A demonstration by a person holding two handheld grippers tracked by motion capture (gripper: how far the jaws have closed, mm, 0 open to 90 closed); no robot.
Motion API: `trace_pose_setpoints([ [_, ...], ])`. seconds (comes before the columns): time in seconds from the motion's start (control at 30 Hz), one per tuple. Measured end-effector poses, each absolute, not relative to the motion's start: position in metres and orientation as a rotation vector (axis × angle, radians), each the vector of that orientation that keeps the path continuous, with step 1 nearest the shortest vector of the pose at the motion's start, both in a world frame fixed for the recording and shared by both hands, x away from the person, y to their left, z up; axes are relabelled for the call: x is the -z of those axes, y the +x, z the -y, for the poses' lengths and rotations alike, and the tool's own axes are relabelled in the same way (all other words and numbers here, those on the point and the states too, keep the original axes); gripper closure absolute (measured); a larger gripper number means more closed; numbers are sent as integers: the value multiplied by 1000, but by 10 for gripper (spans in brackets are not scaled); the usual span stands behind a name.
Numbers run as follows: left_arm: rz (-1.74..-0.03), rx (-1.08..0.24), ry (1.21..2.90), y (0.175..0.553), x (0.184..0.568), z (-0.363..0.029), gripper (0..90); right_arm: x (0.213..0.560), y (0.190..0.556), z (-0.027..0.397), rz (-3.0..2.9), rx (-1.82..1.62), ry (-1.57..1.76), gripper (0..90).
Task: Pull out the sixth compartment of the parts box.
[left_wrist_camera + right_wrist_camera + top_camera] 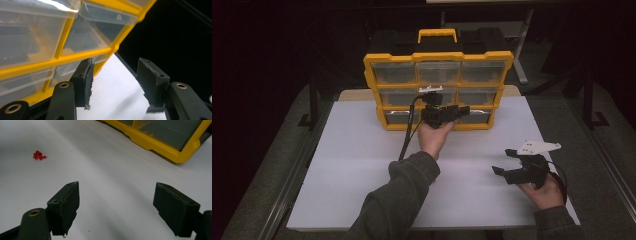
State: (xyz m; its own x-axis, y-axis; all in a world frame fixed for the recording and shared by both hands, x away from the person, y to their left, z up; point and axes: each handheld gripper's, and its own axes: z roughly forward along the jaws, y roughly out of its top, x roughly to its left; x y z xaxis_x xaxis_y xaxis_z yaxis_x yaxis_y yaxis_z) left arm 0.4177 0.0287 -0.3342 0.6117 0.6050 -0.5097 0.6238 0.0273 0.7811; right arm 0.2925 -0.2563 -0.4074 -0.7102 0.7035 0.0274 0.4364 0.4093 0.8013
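A yellow organizer (439, 56) with clear drawers stands upright at the far side of the white board (352, 165). A hand holds my left gripper (462, 111) right in front of its bottom row of drawers, jaws pointing right. In the left gripper view the left gripper (115, 62) stands open with nothing between its pads, the organizer's yellow frame (82, 53) close on the left. My right gripper (503, 161) hovers open over the board's right part. The right gripper (116, 185) is empty, and a small cluster of red pushpins (39, 155) lies ahead to its left.
The organizer's corner (160, 145) lies ahead to the right in the right gripper view. A black cable (408, 130) trails from the left gripper across the board. Dark grey table borders the white board, with a desk leg (522, 45) beyond the organizer.
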Motion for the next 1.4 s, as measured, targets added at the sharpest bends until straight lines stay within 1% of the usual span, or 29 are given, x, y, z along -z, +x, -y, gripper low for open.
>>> trace_pose_setpoints([
  [0.13, -1060, 40, 1583, 421, 336, -20, 504, 407, 292, 256, -2350, -1206, 986, 202],
  [0.17, -1077, 54, 1546, 423, 337, -17, 520, 407, 293, 257, -2353, -1207, 988, 202],
  [0.4, -1102, 66, 1506, 430, 337, -8, 552, 408, 294, 256, -2360, -1214, 987, 201],
  [0.5, -1108, 72, 1474, 432, 338, -2, 571, 408, 294, 257, -2358, -1219, 982, 201],
  [0.53, -1120, 83, 1439, 434, 339, 0, 582, 408, 294, 257, -2353, -1224, 987, 201],
  [0.67, -1132, 72, 1416, 437, 341, 5, 611, 408, 295, 258, -2355, -1227, 993, 199],
  [0.8, -1147, 37, 1388, 437, 342, 13, 615, 408, 294, 258, -2356, -1230, 982, 200],
  [1.0, -1160, 38, 1342, 441, 345, 18, 653, 408, 294, 260, -2349, -1242, 993, 205],
  [1.27, -1169, 41, 1325, 443, 346, 21, 719, 408, 295, 263, -2347, -1248, 992, 211],
  [1.4, -1171, 62, 1303, 443, 348, 23, 728, 408, 294, 263, -2350, -1247, 988, 213],
])
